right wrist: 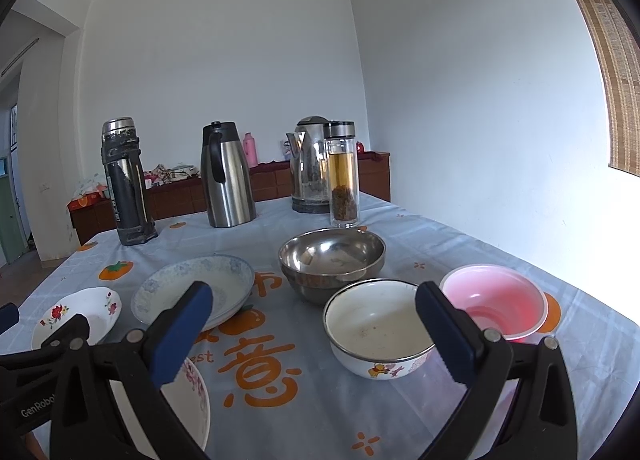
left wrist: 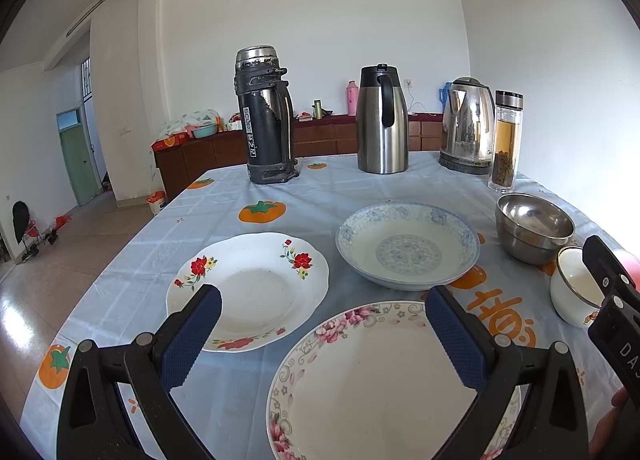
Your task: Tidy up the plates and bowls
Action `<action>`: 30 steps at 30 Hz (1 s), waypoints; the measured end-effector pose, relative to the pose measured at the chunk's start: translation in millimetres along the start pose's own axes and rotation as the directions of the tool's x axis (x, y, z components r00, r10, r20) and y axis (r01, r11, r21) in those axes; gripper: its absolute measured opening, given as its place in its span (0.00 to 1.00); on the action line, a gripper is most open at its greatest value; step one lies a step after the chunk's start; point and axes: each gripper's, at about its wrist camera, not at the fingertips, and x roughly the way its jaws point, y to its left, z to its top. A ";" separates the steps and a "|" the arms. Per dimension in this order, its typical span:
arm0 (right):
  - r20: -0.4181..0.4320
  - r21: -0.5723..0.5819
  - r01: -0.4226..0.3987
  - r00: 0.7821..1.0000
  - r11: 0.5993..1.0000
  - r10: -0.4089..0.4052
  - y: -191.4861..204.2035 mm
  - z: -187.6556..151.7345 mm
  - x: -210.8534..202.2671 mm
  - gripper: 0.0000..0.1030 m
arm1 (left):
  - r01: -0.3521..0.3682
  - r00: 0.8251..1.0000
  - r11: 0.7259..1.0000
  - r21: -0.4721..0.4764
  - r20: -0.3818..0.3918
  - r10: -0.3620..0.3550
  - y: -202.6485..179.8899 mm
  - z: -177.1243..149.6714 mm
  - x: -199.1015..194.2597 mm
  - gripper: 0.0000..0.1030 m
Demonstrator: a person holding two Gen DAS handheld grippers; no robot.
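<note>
My left gripper [left wrist: 324, 300] is open above the near table, its right finger over the far rim of a pink-flowered plate [left wrist: 372, 384]. A red-flowered plate [left wrist: 256, 288] lies to the left and a blue-patterned deep plate [left wrist: 408, 246] sits behind. In the right wrist view my right gripper [right wrist: 314, 298] is open, held just above a white enamel bowl [right wrist: 378, 328]. Two nested steel bowls [right wrist: 332, 258] stand behind it and a pink plastic bowl [right wrist: 494, 300] lies to its right. Nothing is held.
At the table's far side stand a worn black thermos [left wrist: 266, 116], a steel carafe [left wrist: 382, 120], an electric kettle [left wrist: 468, 128] and a glass tea bottle [left wrist: 506, 142]. The tablecloth [left wrist: 280, 188] has orange fruit prints. A low cabinet [left wrist: 320, 136] lines the back wall.
</note>
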 end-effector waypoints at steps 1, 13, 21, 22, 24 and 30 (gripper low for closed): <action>0.000 0.001 0.001 1.000 1.000 -0.001 0.1 -0.5 -0.3 1.00 | 0.001 1.000 1.000 -0.001 0.001 -0.001 0.2 -0.2 -0.4 1.00; -0.007 -0.003 -0.006 1.000 1.000 0.006 0.8 -2.6 -0.8 1.00 | 0.004 1.000 1.000 -0.004 0.003 -0.004 -0.1 -1.2 -1.6 1.00; -0.018 -0.008 -0.008 1.000 1.000 0.008 2.0 -2.5 0.4 0.98 | 0.005 1.000 1.000 -0.012 -0.010 -0.005 -0.3 -5.2 -0.4 1.00; -0.018 -0.006 -0.007 1.000 1.000 0.007 1.7 -2.4 0.7 0.98 | 0.005 1.000 1.000 -0.013 -0.012 -0.005 0.6 -4.9 1.0 1.00; -0.021 -0.004 -0.007 1.000 1.000 0.007 1.2 -2.6 1.1 0.98 | 0.001 1.000 1.000 -0.014 -0.019 -0.001 1.7 -4.8 3.1 1.00; -0.021 -0.005 -0.009 1.000 1.000 0.009 1.1 -2.6 1.5 0.98 | -0.001 1.000 1.000 -0.014 -0.027 0.001 2.7 -4.8 5.3 1.00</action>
